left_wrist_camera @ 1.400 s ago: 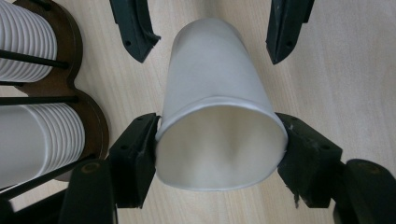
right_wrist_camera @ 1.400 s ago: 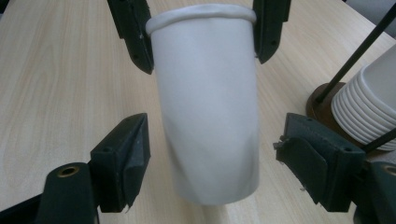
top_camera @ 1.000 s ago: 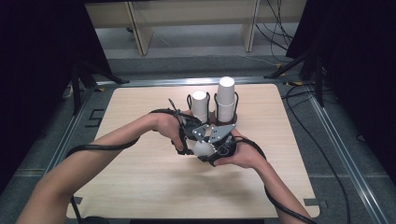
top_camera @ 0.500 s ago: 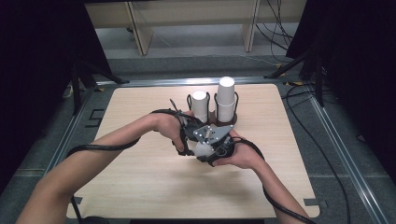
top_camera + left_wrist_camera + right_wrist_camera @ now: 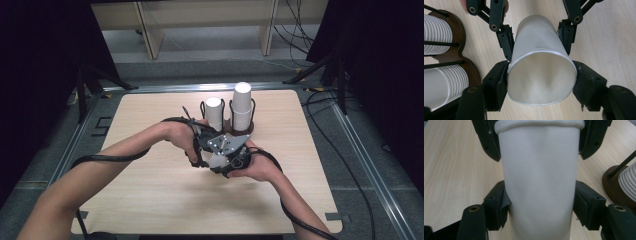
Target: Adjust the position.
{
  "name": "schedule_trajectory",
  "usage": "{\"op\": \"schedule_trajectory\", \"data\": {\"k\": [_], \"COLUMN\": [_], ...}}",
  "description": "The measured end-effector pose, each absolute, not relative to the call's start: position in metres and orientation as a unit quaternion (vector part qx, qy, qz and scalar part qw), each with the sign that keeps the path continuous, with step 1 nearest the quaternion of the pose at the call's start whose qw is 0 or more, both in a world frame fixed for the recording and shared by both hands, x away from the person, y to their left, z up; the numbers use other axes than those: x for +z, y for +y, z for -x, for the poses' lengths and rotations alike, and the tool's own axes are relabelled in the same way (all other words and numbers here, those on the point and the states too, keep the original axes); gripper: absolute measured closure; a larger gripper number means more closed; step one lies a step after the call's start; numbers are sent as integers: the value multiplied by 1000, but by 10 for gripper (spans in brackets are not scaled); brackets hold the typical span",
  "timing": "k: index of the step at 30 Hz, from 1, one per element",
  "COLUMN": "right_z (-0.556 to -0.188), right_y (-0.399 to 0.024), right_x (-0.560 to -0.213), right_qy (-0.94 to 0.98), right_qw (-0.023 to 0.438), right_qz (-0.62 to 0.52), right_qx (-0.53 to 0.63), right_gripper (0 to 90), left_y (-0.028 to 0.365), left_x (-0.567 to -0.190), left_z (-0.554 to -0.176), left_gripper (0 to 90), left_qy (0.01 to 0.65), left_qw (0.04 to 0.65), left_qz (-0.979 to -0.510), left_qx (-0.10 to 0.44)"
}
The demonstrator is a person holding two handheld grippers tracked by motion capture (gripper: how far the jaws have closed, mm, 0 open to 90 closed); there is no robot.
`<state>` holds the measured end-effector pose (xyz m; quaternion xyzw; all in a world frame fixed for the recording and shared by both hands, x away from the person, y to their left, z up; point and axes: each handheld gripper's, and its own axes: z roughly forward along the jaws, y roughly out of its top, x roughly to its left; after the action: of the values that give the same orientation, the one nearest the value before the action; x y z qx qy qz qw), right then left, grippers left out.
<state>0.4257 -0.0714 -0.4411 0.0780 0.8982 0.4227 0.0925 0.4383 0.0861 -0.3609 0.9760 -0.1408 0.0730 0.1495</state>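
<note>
No readable text, labels, brands, numbers or signs anywhere. White paper cup (image 5: 541, 62) plain, unprinted. Stacked cups (image 5: 242, 107) in holder blank. Wooden surface (image 5: 150, 190) unmarked.

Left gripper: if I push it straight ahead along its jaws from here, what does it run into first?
Likely the right gripper: its jaws clamp the far end of the same paper cup that the left gripper holds, directly ahead. Depth between them is unclear.

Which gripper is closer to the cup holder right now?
Left. The left gripper sits just in front of the cup holder; the right gripper is farther toward the person. Both clamp one paper cup.
</note>
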Motion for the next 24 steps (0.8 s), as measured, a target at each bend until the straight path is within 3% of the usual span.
{"op": "schedule_trajectory", "data": {"k": [7, 17, 24], "right_z": [-421, -414, -410], "right_y": [-82, -114, -138], "right_x": [-442, -446, -442], "right_qy": [893, 858, 818], "right_qw": [102, 138, 170], "right_qz": [-89, -144, -186], "right_qx": [430, 473, 517], "right_gripper": [344, 342, 340], "left_y": [95, 124, 153], "left_x": [-362, -363, -376], "left_z": [-439, -434, -425], "left_gripper": [152, 117, 128], "left_qy": [-153, -112, -30], "left_qw": [210, 318, 397], "left_qz": [-960, -930, -900], "left_qx": [104, 143, 177]}}
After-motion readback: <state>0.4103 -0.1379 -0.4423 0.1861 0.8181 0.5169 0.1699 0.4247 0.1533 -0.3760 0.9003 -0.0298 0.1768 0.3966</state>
